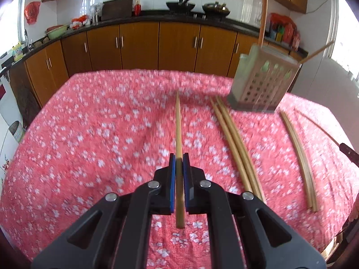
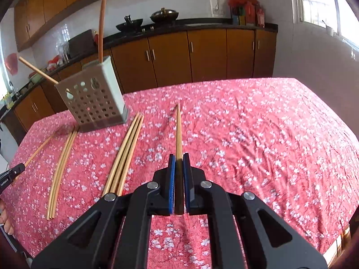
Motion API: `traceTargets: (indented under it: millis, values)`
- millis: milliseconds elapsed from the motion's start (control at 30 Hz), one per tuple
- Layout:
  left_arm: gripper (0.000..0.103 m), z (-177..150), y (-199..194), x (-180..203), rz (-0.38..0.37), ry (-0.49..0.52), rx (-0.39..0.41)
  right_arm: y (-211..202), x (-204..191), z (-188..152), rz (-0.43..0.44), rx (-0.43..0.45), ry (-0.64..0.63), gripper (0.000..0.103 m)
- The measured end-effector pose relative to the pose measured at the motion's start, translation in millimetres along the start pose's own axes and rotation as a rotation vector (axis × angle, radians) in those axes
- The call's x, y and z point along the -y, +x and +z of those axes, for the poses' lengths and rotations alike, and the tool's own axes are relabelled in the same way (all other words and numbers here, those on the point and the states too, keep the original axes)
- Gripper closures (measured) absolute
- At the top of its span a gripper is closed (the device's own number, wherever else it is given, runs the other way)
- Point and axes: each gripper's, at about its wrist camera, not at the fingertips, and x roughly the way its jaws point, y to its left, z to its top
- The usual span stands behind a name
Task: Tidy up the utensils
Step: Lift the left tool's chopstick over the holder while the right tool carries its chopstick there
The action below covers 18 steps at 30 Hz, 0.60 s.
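Currently both grippers are loaded. The left gripper (image 1: 178,157) is clamped on a single chopstick (image 1: 178,121) that runs straight out ahead between the blue pads (image 1: 172,179). The right gripper (image 2: 178,157) is likewise closed on its own chopstick (image 2: 178,130), perhaps more than one stick; too fine to tell.

Landmark: the perforated holder (image 2: 94,103) standing on the floral tablecloth (image 2: 246,134), with two sticks already poking out of its top.

- Seen from the left wrist, the holder (image 1: 262,83) lies ahead and to the right of the held stick's tip, well apart from it.
- Seen from the right wrist, the holder lies ahead and to the left.
- So the holder sits between the two grippers; which is nearer I cannot tell.
- Loose chopsticks on the cloth: a bundle (image 2: 125,152) just in front of the holder, another pair (image 2: 61,165) on the far side of that bundle.

Judgement: each held stick lies along its gripper's axis, near horizontal. Entry through the holder's open top needs it tipped toward vertical, point down, and swung inward over the rim.
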Motion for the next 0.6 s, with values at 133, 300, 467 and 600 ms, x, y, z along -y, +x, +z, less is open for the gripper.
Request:
traceTargets:
  millis: [133, 300, 467, 600]
  values:
    - [0.096, 20.9, -30.1, -1.3, -0.021, -0.005, 0.095, -22.6, 0.5, 17.6, 0.016, 0.077, -0.004, 0.095]
    - [0.096, 45.0, -55.5, -1.9, -0.035, -0.026, 0.186, -38.8, -5.6, 37.3, 0.038, 0.148, 0.007, 0.095]
    - [0.096, 65.4, -73.4, -0.2, -0.043, -0.039, 0.259, -49.3, -6.6, 54.3, 0.054, 0.203, 0.020, 0.095]
    - [0.096, 73.8, -78.9, 1.3, -0.051, -0.041, 0.281, -51.0, -8.2, 62.6, 0.064, 0.225, 0.026, 0.095]
